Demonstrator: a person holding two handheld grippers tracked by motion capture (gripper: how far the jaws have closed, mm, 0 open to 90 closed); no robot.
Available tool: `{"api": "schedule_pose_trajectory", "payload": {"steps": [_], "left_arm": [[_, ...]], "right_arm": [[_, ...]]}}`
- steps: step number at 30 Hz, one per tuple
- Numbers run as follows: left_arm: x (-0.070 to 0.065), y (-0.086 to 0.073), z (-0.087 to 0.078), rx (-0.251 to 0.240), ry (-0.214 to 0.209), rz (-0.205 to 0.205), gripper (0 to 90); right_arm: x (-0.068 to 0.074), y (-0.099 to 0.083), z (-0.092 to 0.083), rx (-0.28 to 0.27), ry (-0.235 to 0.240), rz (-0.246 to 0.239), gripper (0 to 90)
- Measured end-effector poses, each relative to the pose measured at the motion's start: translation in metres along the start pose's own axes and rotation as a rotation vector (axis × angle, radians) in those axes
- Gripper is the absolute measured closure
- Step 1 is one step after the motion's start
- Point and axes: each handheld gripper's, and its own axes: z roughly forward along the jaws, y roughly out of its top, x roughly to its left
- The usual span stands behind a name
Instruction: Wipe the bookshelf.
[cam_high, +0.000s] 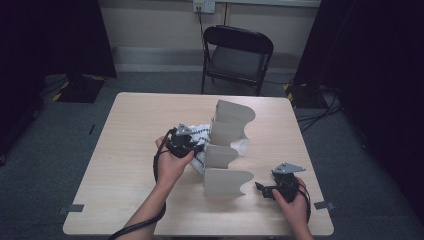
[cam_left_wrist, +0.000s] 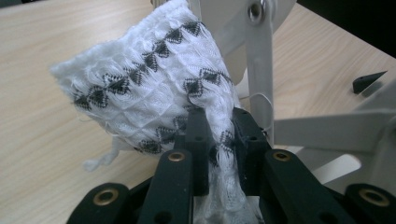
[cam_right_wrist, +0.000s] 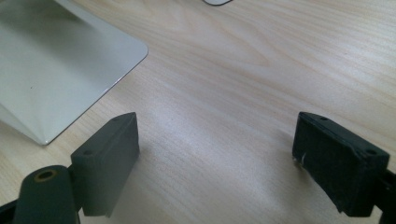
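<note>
1. Nearest the person, the right gripper (cam_high: 263, 190) rests low over the near right part of the wooden table (cam_high: 130, 150), held in the right hand (cam_high: 292, 200); in the right gripper view its jaws stand wide apart with only bare tabletop between them; nothing is held.
2. Just to its left stands the nearest panel of a pale divider rack (cam_high: 225, 182); a rounded corner of that panel shows at the upper left of the right gripper view (cam_right_wrist: 56, 70), close to the jaws but apart from them.
3. Farther in, the left gripper (cam_high: 192, 147), in the left hand (cam_high: 172, 162), is pinched tight on a white cloth (cam_left_wrist: 149, 88) with a black bow-tie pattern; the left gripper view shows the fabric squeezed between the two pads, the rest bunched beyond them above the table.
4. The cloth (cam_high: 200, 145) sits at the rack's left side, against its middle panels; whether it lies within a slot I cannot tell.
5. Beyond the table stands a black folding chair (cam_high: 237, 57).
</note>
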Motion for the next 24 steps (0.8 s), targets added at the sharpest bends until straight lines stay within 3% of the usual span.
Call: {"api": "schedule_pose_trajectory", "payload": {"steps": [24], "left_arm": [[0.001,-0.048,0.027,0.086,-0.007,-0.04,78.8]], "right_arm": [[0.0,0.0,0.0,0.0,0.0,-0.001,13.9]]}}
